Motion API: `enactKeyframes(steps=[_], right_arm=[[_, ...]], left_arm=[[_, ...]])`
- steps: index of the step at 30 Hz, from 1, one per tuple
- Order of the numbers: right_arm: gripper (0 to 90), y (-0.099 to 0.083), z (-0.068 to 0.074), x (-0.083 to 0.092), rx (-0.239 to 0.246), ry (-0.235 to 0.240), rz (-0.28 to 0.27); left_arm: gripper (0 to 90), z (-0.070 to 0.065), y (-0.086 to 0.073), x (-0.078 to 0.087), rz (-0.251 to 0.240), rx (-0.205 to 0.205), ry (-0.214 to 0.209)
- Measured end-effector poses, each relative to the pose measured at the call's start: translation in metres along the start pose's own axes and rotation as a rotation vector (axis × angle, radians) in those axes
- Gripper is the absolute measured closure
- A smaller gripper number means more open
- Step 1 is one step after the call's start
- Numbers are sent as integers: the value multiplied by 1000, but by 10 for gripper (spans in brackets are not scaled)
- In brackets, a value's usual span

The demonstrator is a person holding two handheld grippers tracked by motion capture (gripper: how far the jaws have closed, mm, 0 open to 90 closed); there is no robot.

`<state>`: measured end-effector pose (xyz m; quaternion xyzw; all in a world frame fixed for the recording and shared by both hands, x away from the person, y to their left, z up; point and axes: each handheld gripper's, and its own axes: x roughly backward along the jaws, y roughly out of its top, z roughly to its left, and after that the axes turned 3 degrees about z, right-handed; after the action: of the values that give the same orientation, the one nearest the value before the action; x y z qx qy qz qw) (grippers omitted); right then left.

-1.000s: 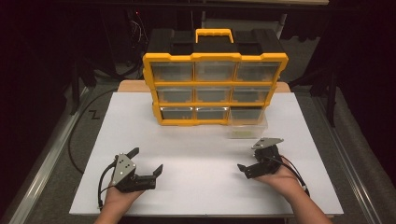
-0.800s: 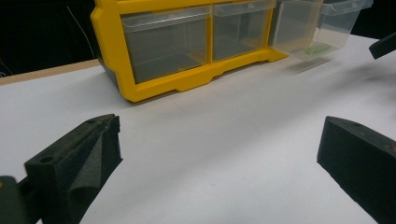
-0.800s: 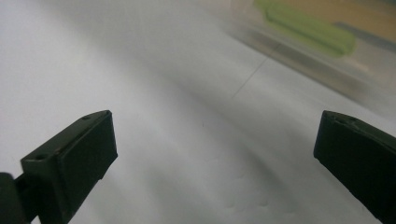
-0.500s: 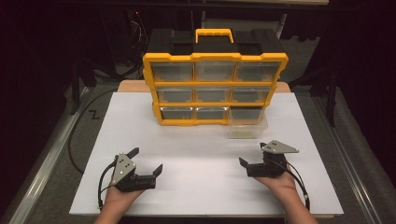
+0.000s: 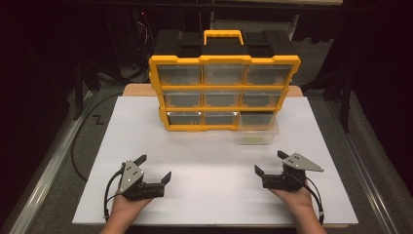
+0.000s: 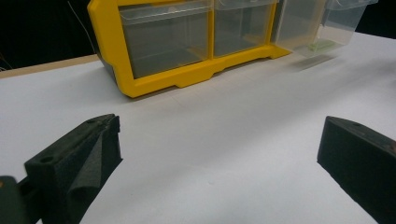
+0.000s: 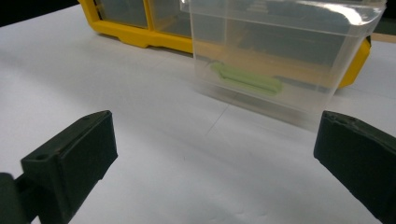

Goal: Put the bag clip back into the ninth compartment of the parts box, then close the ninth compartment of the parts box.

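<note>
On the white bench [image 5: 204,161], both claws rest apart and empty, the right claw [image 5: 269,165] likely about to reach the pulled-out clear drawer [image 5: 257,129] holding a green piece [image 7: 247,78].

The organizer's frame [image 5: 224,61], at the upper centre of the high view, looks like hard yellow plastic with a slight sheen, and its top is matt black plastic. Its drawers are clear, glossy plastic. The pulled-out drawer [image 7: 280,51], at the top of the right gripper view, is the same transparent plastic, smooth, with a pale green, matt-looking piece [image 7: 247,78] lying in it. The tabletop [image 5: 214,161] is a smooth, matt white sheet, over a wood-coloured board edge [image 5: 139,90] behind the organizer. The left gripper's pads [image 6: 79,163], at lower left, look like rough black foam.
</note>
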<state>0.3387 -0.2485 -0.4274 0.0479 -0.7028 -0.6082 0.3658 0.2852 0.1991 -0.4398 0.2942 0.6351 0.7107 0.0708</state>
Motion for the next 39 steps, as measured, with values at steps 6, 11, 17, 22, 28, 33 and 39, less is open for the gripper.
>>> enactKeyframes(steps=[6,11,17,22,28,33,39], right_arm=[[8,-2,2,-1,9,-3,22],[8,-3,1,1,9,-14,27],[8,-4,1,2,12,-24,33],[9,-6,1,3,16,-25,38],[67,-6,2,4,27,-16,29],[167,-6,1,6,21,-27,20],[240,-6,1,8,18,-23,18]], left_arm=[[4,-2,1,2,-6,-7,2],[3,-1,0,0,3,-3,-2],[3,0,1,1,-6,-1,-9],[3,-3,2,3,-13,-15,-18],[3,-2,3,2,-15,-13,-17],[3,-2,2,2,-8,-13,-18],[3,-3,3,2,-11,-14,-18]])
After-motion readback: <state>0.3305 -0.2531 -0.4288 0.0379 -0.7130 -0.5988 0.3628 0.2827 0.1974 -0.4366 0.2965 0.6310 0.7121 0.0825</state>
